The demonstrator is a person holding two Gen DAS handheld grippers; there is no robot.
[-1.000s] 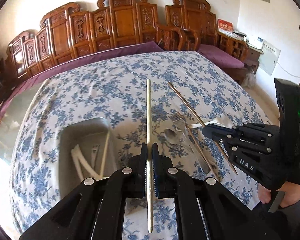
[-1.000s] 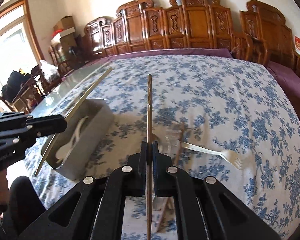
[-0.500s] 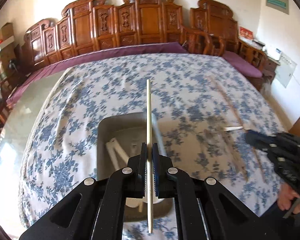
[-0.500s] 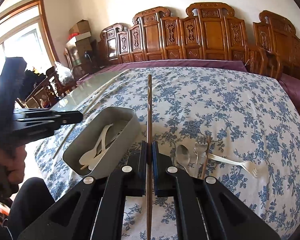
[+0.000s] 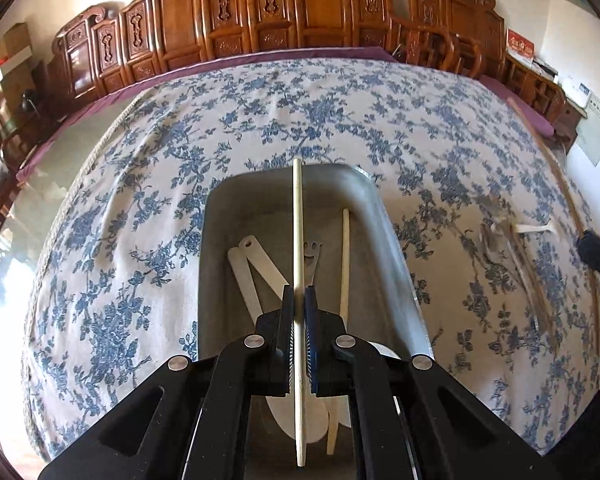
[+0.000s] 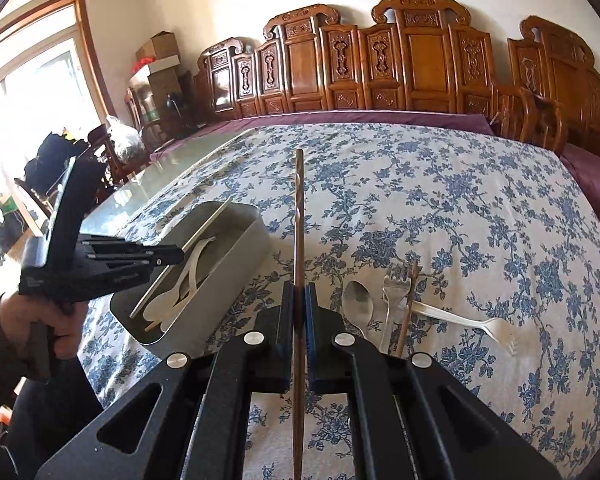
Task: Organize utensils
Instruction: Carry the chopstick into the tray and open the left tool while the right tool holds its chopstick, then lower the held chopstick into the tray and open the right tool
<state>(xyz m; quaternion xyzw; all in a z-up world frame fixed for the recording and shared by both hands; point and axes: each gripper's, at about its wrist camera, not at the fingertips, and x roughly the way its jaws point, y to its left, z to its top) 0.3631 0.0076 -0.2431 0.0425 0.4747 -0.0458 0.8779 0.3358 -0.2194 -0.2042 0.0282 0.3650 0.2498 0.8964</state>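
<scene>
Utensils: left hand-held gripper [image 5: 299, 312] clamps a pale chopstick [image 5: 298, 240] over the grey tray [image 5: 384, 240]; right hand-held gripper [image 6: 299, 304] clamps a dark chopstick [image 6: 299, 220] beside the tray.

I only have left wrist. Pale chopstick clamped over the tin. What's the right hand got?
Observer: The right gripper is shut on a dark brown chopstick, held above the cloth.
Operator: What's left on the table? Blurred for me.
Observer: A metal spoon, a metal fork, another brown chopstick and a white plastic fork, to the right of the grey tin.
Operator: Left gripper inside the tin?
Observer: No, the left gripper is above its rim.
</scene>
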